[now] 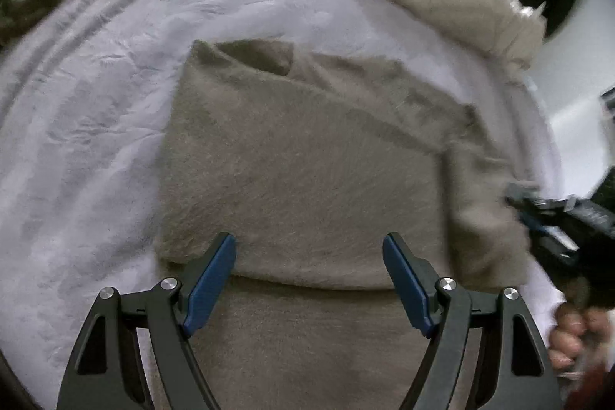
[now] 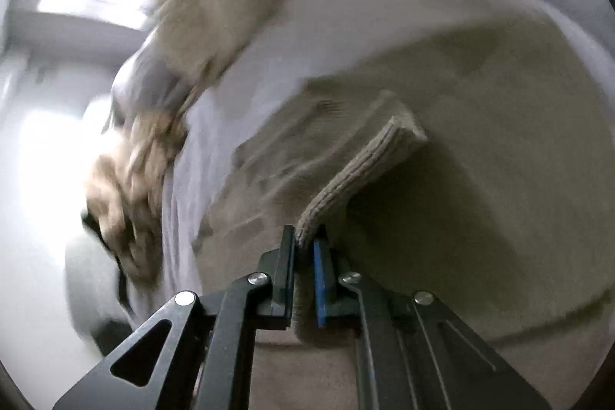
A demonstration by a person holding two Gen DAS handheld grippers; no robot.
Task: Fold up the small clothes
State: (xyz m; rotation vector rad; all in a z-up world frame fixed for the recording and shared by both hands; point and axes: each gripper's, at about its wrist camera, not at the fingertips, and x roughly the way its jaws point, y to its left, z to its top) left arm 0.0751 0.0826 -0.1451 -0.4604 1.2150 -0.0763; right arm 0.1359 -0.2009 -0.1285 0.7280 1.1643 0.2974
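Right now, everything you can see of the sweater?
The sweater is taupe and fuzzy, lying mostly flat on the pale blanket, its left side already folded in. One sleeve's ribbed cuff is lifted, pinched in the right gripper. The left gripper hangs open over the hem.
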